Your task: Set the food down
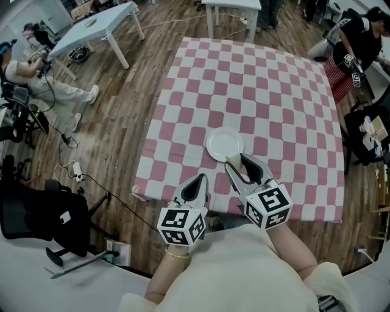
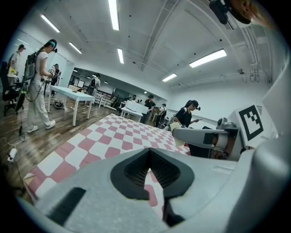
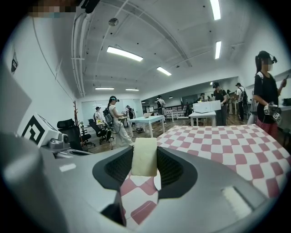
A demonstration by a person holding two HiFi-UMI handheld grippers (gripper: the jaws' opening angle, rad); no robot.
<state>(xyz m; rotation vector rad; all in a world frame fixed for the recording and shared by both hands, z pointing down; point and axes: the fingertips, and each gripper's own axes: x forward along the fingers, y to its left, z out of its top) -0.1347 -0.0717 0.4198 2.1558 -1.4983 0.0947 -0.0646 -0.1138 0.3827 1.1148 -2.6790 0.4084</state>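
Brightness: all three views bright and evenly lit, with a cool white cast
Source: long white ceiling strip lamps overhead, seen in both gripper views
Glare: these lamps burn out to pure white; the round white plate is nearly blown out in the head view
Shadows: soft-edged and weak on the brown wooden plank floor; darkest in the jaws' black ribbed hollows
Distortion: strong fisheye, the pink-and-white checked tablecloth bows at its edges; both gripper views sit in a black circular vignette
Focus: the pale yellow food slab in the grey right gripper reads clear; far people are soft
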